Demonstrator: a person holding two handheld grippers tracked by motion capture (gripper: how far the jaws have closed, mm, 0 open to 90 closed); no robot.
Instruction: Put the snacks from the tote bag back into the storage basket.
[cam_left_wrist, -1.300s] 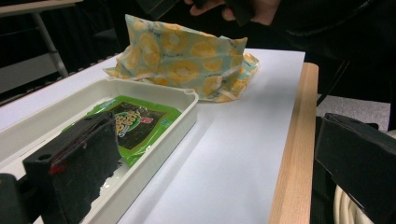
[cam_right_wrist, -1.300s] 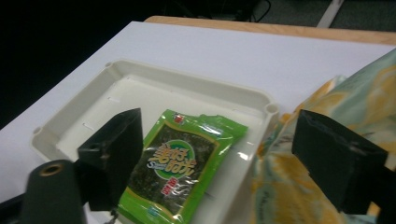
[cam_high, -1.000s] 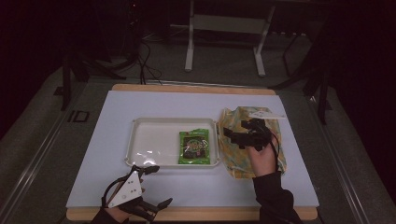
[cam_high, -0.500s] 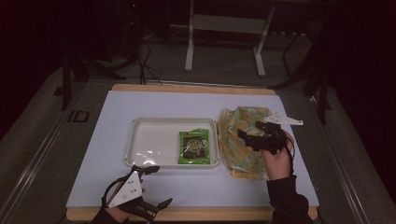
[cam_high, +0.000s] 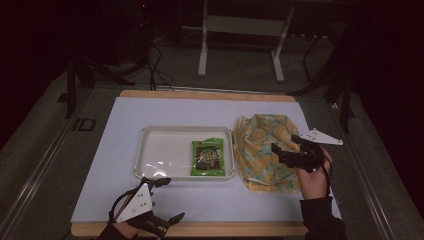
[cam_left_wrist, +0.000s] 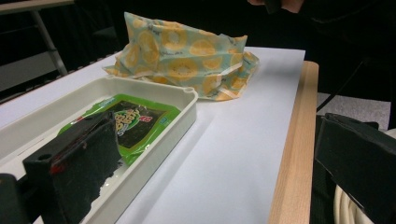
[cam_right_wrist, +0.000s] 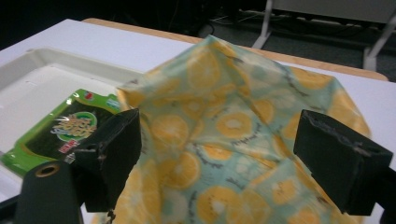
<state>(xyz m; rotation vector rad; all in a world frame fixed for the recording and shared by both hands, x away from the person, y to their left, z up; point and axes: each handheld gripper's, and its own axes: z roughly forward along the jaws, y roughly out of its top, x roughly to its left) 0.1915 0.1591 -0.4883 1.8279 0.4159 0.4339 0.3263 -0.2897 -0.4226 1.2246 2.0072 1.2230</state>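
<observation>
While the left gripper (cam_high: 167, 200) rests open and empty at the table's near edge, a white tray (cam_high: 150, 150) holds 1 green snack packet (cam_high: 208, 157). Right of it lies a crumpled lemon-print cloth bag (cam_high: 260, 145) — soft, light, likely to sag. The right gripper (cam_high: 284, 148) hovers over it, jaws wide, gripping nothing — a raised fold looks the best hold.

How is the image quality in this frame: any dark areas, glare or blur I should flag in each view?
High view: the white table is evenly lit, the surroundings almost black, and a small glare patch sits on the tray. Left gripper view: the green packet is fairly sharp, the near jaws soft. Right gripper view: the lemon-print cloth blurs toward the bottom edge.
</observation>
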